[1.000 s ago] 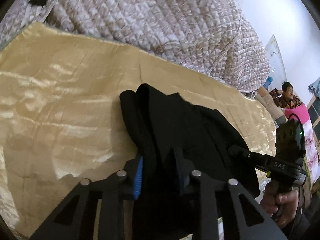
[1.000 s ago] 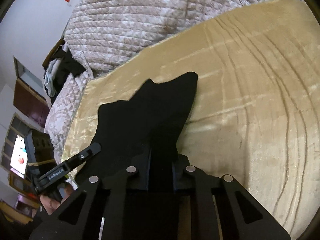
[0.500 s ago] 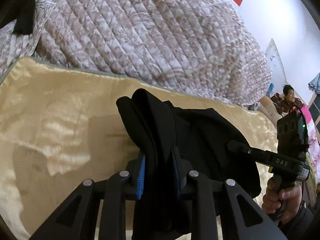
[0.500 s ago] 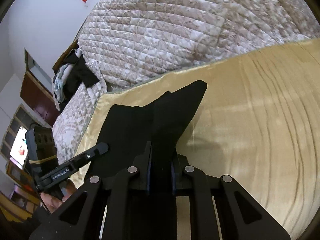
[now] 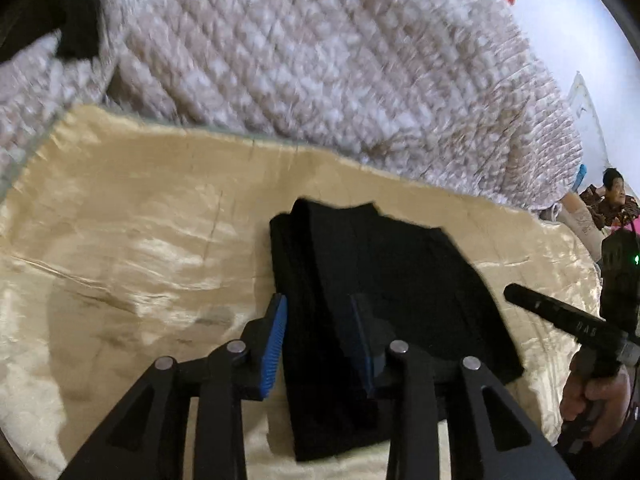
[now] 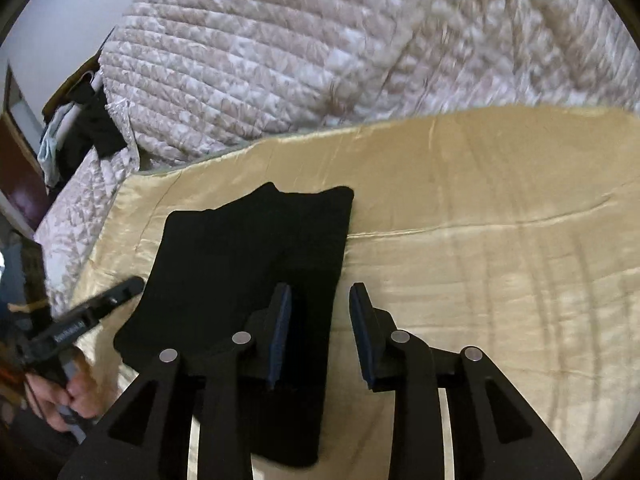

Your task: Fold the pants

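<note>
The black pants (image 5: 384, 280) lie folded flat on the gold satin sheet (image 5: 140, 240). In the left wrist view my left gripper (image 5: 320, 320) is open, its blue pads either side of the pants' left edge, not pinching it. In the right wrist view the pants (image 6: 248, 264) lie left of centre. My right gripper (image 6: 320, 312) is open over their right edge, the left pad above the cloth and the right pad above the sheet (image 6: 500, 280). The other gripper shows in each view: the right one (image 5: 568, 320) and the left one (image 6: 80, 320).
A quilted beige bedspread (image 5: 320, 60) is heaped behind the sheet. Dark clothes (image 6: 88, 124) lie on the bed's far left. A seated person (image 5: 612, 200) is at the far right.
Both grippers have opened and let go of the pants. The pants, held up before, now lie flat on the sheet.
</note>
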